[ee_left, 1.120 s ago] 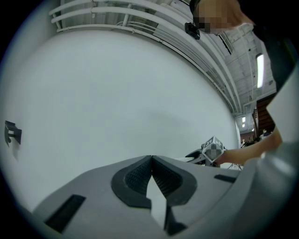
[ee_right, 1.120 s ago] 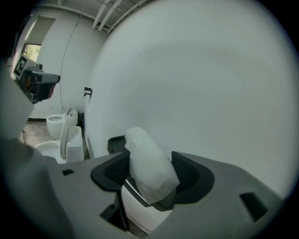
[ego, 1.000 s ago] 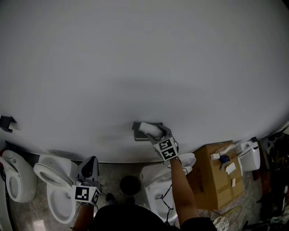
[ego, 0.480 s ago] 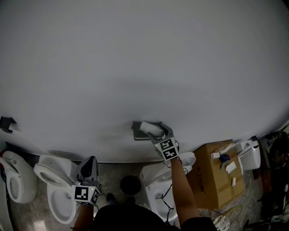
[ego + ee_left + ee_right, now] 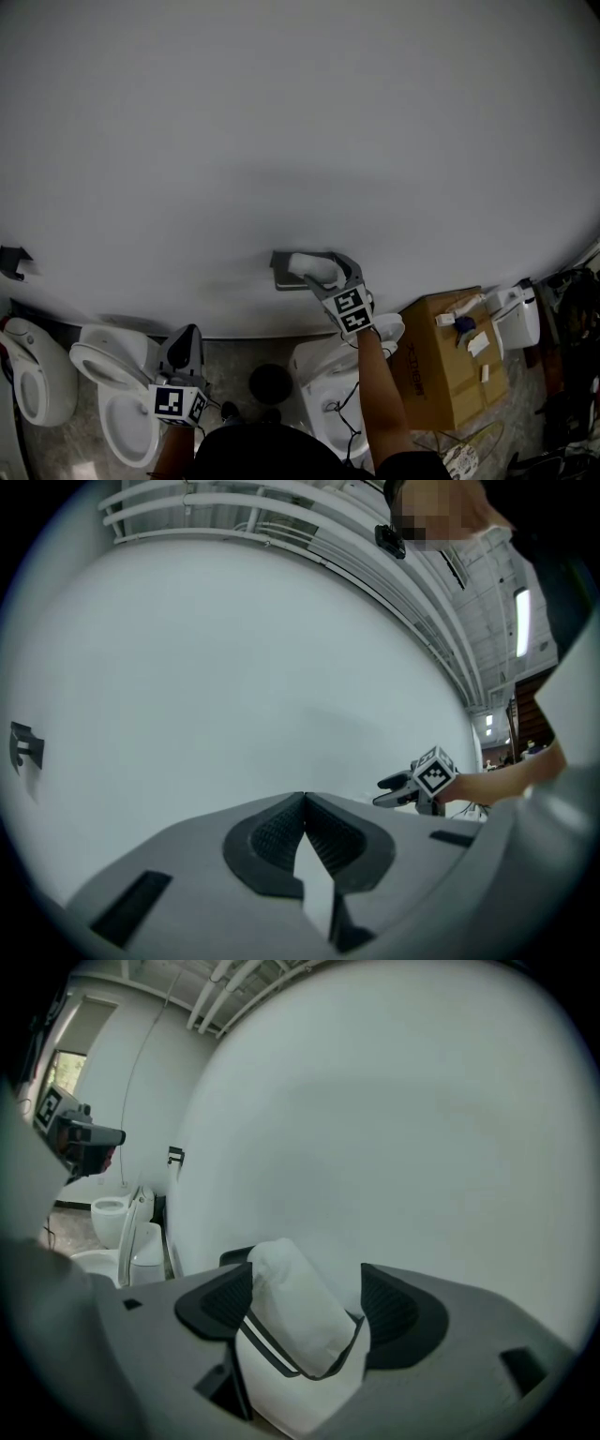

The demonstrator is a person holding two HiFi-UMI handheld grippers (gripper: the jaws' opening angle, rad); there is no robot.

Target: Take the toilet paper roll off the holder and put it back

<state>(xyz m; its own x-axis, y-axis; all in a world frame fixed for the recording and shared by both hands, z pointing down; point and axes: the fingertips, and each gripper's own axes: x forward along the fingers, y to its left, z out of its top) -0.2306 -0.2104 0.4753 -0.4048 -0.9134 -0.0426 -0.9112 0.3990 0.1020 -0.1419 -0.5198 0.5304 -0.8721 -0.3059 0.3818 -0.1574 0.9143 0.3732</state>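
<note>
Now the right gripper (image 5: 306,1288), jaws just opening loose around the toilet paper roll (image 5: 292,1326) on its holder (image 5: 280,273), should withdraw straight without dragging it; the left gripper (image 5: 305,804) sits pressed together.

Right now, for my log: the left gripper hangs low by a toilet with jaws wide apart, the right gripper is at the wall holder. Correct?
No: the left gripper view shows the left gripper with jaws together, empty. It does hang low by a toilet, and the right gripper is at the wall holder, jaws just opening with the toilet paper roll between them.
</note>
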